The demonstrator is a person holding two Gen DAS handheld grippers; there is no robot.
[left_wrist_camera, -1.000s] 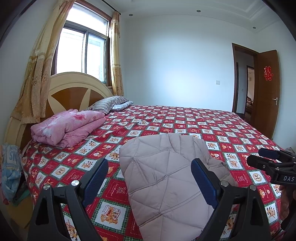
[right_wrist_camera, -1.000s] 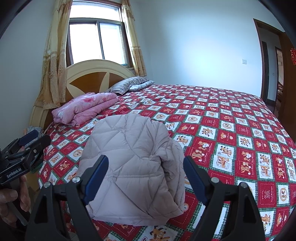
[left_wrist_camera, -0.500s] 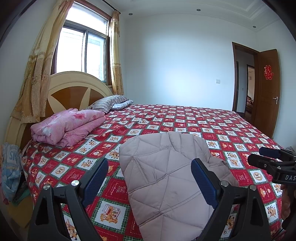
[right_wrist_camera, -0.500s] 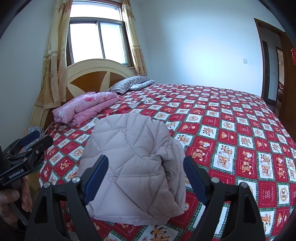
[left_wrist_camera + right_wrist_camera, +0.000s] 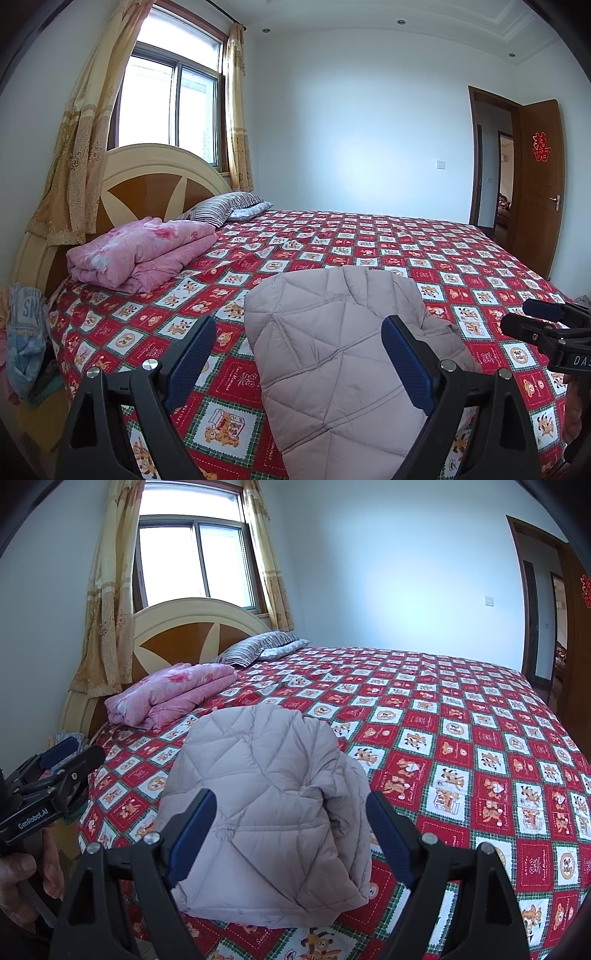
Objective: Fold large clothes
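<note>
On the near part of the red patterned bedspread (image 5: 461, 738), close to the edge of the bed, the quilted beige jacket (image 5: 266, 812) is laid as a compact folded bundle. The fold is judged to be essentially complete: the sleeves are tucked in, no loose part is seen spread across the cover, and a doubled layer is visible along the bundle's right side in the right wrist view. What could be left, at most, is a smoothing of that bulging right edge or the carrying of the bundle elsewhere; this cannot be settled from the pictures.

The left gripper (image 5: 295, 363) is held above the near end of the jacket (image 5: 343, 354) with its jaws wide apart and nothing between them. The right gripper (image 5: 291, 830) is likewise held with its jaws spread and empty, short of the cloth.

The long axis of the bundle is judged to run away from the cameras, from the near bed edge toward the far side, with its rounded, narrower end pointed away. The pink folded quilt (image 5: 144, 254) is seen well apart, near the headboard (image 5: 147, 181), with the striped pillow (image 5: 221, 208) beyond it.
</note>
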